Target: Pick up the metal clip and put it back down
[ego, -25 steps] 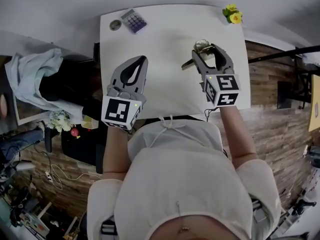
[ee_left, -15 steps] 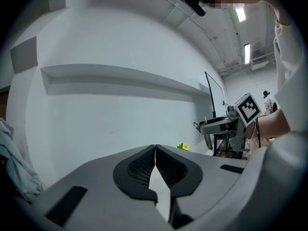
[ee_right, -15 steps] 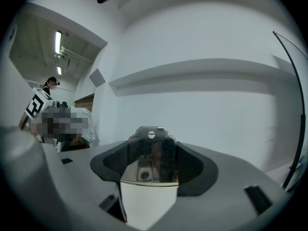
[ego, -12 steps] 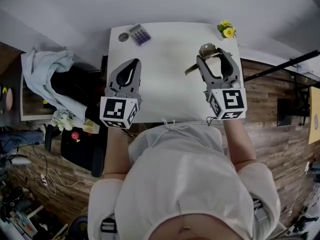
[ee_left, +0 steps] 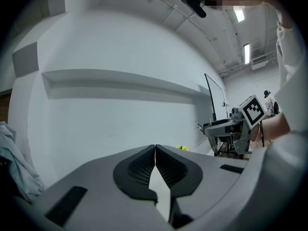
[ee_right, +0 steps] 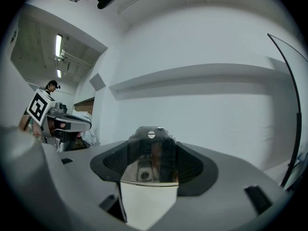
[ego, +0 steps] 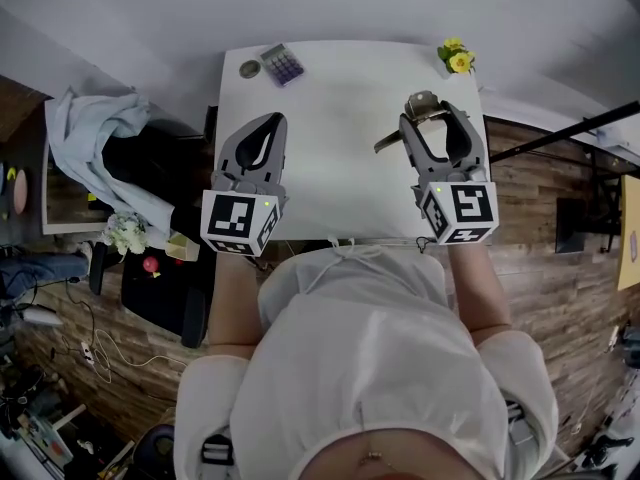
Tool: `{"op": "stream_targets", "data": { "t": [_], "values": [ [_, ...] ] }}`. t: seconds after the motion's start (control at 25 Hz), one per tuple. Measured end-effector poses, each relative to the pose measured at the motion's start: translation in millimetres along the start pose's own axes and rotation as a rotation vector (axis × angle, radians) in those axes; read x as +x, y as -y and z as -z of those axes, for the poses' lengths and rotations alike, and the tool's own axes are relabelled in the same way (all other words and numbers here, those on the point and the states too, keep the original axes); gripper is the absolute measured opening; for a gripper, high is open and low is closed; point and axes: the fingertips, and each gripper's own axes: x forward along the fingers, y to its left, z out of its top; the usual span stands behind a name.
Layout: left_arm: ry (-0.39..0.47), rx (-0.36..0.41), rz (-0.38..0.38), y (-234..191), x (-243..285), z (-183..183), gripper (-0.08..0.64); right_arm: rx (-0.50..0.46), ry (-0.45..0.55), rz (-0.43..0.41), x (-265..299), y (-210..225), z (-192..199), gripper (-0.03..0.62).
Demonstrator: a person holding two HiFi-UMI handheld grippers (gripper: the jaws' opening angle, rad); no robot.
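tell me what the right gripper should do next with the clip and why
Probably lower it to the table and only then open. The right gripper has the metal clip pinched between its fingers over the table's right side, so the pickup looks done.

Glossy metal clip, smooth matt white table, brown wood-plank floor, crumpled pale cloth

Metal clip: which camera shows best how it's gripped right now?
The right gripper view: the metal clip fills the gap between the right gripper's jaws, close up. The head view shows it small, its handle sticking out left. In the left gripper view it is too small to make out.
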Motion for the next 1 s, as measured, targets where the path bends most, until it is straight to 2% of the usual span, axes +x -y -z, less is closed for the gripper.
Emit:
{"op": "stream_targets", "data": {
  "t": [0.36, 1.0],
  "values": [
    [-0.006, -0.027, -0.008, -6, 9, 21, 0.020, 0.004, -0.089, -0.024, 38, -9, 37, 0.296],
    [-0.125, -0.104, 0.038, -19, 58, 87, 0.020, 0.091, -0.477, -0.029, 116, -10, 201, 0.296]
  ]
}}
